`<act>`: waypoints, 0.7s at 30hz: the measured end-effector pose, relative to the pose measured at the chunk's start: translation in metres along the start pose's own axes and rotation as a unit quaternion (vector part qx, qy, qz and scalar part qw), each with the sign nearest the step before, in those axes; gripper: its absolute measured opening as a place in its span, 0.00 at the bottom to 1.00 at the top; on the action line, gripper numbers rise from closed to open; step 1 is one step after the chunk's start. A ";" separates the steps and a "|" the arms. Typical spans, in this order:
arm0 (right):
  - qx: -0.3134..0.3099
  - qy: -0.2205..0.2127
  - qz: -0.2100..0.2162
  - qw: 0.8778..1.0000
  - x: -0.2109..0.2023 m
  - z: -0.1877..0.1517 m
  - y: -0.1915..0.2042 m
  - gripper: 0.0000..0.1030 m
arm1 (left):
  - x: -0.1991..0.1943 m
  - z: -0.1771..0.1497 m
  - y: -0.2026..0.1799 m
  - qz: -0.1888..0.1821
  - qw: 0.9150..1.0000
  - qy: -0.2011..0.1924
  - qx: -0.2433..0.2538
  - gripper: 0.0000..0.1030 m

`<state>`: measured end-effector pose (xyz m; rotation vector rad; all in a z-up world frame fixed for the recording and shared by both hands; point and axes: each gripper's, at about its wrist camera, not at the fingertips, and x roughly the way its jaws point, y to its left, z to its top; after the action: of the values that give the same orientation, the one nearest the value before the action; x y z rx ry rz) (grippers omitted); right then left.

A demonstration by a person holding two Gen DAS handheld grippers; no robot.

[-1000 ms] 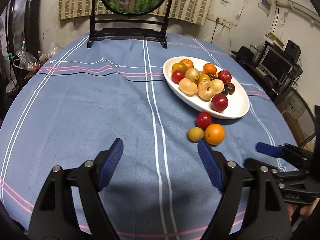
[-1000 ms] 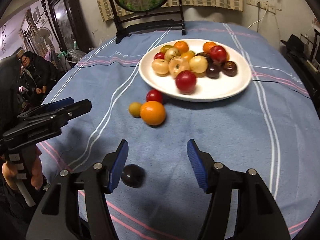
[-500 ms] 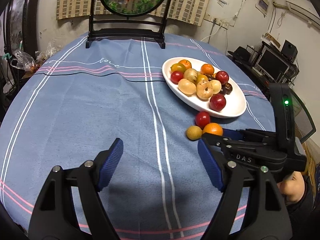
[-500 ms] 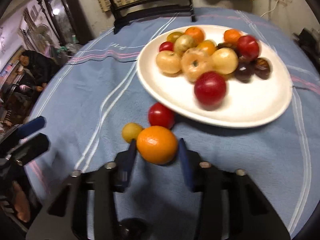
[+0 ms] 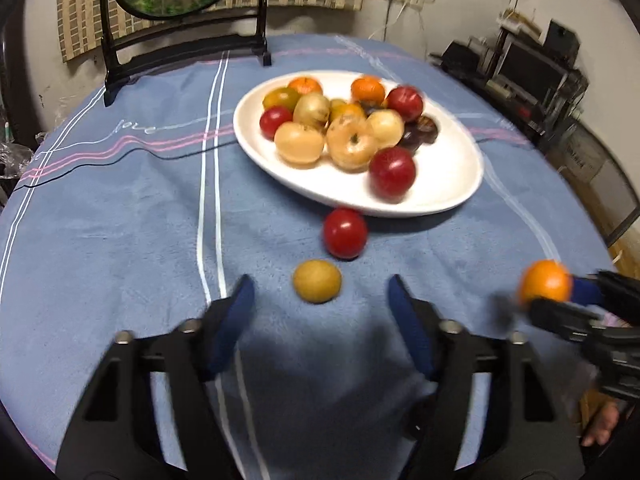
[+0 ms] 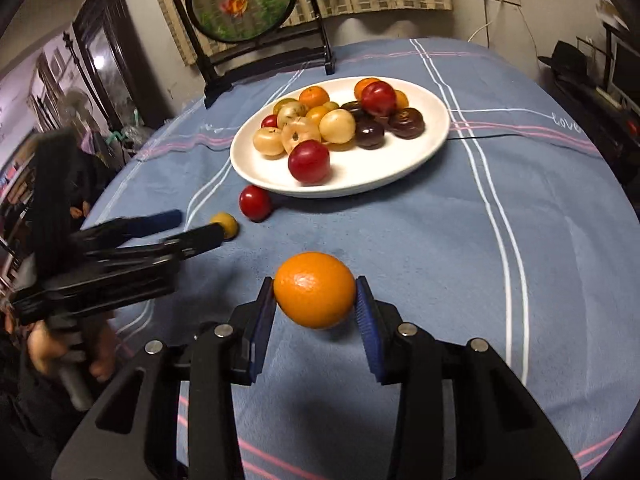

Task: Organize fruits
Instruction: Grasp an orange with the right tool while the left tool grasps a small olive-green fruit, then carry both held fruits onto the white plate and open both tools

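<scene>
Right gripper [image 6: 315, 300] clamped on orange [image 6: 314, 289], lifted clear of surface [image 6: 440, 248], near of plate [image 6: 400, 176]. Left gripper [image 5: 320, 312] spread wide, empty, pointed at yellow fruit [image 5: 317, 281] lying loose just ahead. Red fruit [image 5: 345, 232] loose beside plate's near rim. Step judged: carrying orange to plate. Next: move far over rim, lower onto bare right part, release without nudging pile.

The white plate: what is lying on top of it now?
The plate holds a pile of fruit: red, pale yellow, orange and dark purple pieces. The fruit underneath the pile and the plate surface below it are covered.
</scene>
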<state>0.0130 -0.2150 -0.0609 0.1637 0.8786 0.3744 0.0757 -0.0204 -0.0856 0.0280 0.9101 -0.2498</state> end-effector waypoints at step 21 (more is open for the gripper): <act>0.003 0.004 -0.002 1.000 0.007 0.004 0.008 0.39 | -0.035 -0.011 0.016 -0.044 0.998 -0.028 -0.037 0.27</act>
<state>0.0180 -0.2052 -0.0616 0.1661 0.8887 0.3690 0.0502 0.0037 -0.0661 -0.0868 0.8650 -0.2975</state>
